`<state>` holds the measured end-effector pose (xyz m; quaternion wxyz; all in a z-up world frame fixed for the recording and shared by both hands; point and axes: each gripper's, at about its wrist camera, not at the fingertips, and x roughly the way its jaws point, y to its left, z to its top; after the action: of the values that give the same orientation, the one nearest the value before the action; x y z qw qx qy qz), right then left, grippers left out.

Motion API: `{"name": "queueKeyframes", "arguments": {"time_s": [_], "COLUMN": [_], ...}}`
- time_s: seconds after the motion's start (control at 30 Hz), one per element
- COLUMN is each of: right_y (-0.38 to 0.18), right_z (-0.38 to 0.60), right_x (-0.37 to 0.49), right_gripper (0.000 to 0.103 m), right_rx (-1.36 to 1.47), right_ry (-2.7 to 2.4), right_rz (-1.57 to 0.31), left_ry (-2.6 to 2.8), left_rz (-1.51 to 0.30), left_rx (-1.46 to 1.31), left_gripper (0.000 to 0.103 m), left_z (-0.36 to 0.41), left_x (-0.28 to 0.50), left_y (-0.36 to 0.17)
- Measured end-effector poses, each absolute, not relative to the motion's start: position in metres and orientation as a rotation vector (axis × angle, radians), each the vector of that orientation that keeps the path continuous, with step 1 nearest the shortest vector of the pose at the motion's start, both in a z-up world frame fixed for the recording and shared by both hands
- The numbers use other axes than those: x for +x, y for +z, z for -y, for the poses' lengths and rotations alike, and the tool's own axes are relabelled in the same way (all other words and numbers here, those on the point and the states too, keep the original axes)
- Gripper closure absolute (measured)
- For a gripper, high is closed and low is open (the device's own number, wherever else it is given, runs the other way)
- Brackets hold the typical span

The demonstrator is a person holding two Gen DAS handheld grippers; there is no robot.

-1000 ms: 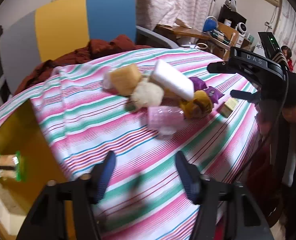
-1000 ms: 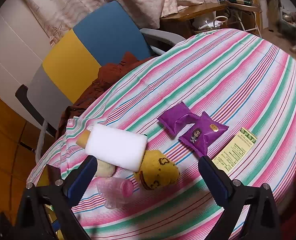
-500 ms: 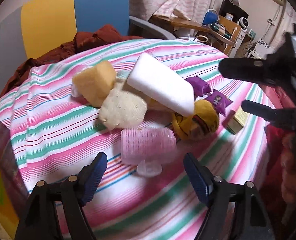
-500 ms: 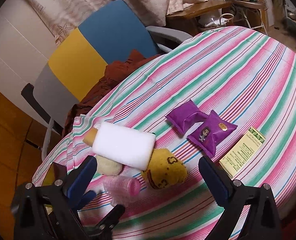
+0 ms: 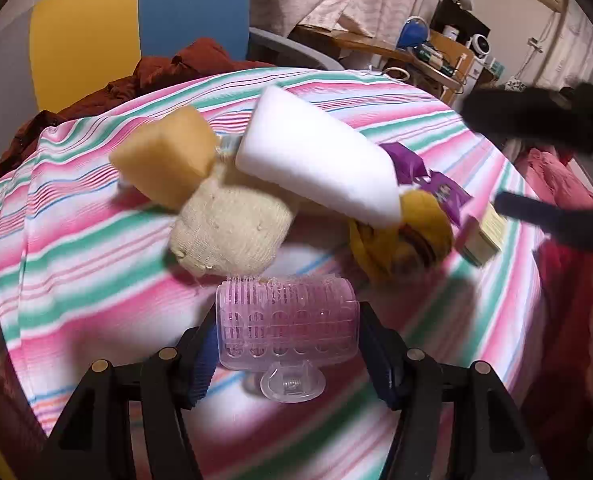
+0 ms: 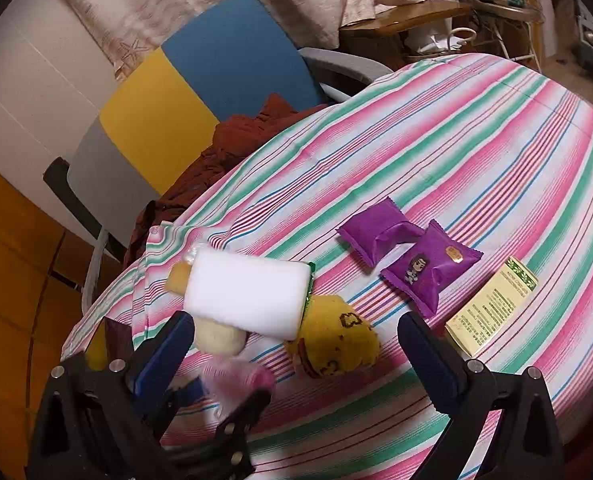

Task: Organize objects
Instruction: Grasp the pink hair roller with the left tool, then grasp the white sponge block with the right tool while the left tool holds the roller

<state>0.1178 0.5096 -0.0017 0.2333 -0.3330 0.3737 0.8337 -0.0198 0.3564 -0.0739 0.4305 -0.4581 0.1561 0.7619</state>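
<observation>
left gripper [image 5: 287,334] level, jaws flanking the pink hair roller [image 5: 286,322].

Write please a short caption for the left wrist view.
Left gripper fingers bracket a pink hair roller on the striped tablecloth, beside sponges and snacks.

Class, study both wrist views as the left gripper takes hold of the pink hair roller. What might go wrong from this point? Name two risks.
1. The pink hair roller sits between the left gripper's fingers and looks thin and hollow; a hard squeeze may crush it or make it slip.
2. Its bristles touch the cream knitted ball, so lifting could drag that ball and tip the white foam block leaning on the pile.
</observation>
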Motion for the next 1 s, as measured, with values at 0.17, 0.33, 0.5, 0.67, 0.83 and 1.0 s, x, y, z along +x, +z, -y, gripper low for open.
{"name": "queueKeyframes", "arguments": {"time_s": [0.17, 0.33, 0.5, 0.67, 0.83, 1.0], "right_y": [0.001, 0.003, -0.003, -0.006, -0.007, -0.003], "right_z": [-0.504, -0.487, -0.464, -0.459, -0.467, -0.481], "right_x": [0.114, 0.102, 0.083, 0.079, 0.073, 0.062], "right_gripper": [0.001, 0.001, 0.001, 0.001, 0.000, 0.000], "right_rx": [-0.915, -0.976, -1.122, -1.145, -1.130, -1.077], "right_ry": [2.344, 2.496, 2.539, 2.501, 2.447, 2.415], "right_rz": [-1.014, -1.011, -0.880, -0.773, -0.745, -0.847], "left_ry": [1.884, 1.872, 1.864, 1.864, 1.862, 1.859], "left_rz": [-0.397, -0.413, -0.414, -0.394, -0.391, -0.381], "left_rx": [-1.111, -1.092, -1.080, -1.082, -1.083, -1.086], "left_gripper": [0.039, 0.039, 0.039, 0.039, 0.039, 0.039], "left_z": [-0.325, -0.301, -0.285, -0.278, -0.276, -0.275], "left_x": [0.003, 0.021, 0.031, 0.034, 0.036, 0.037], "left_y": [-0.072, -0.071, -0.070, -0.071, -0.070, -0.071]}}
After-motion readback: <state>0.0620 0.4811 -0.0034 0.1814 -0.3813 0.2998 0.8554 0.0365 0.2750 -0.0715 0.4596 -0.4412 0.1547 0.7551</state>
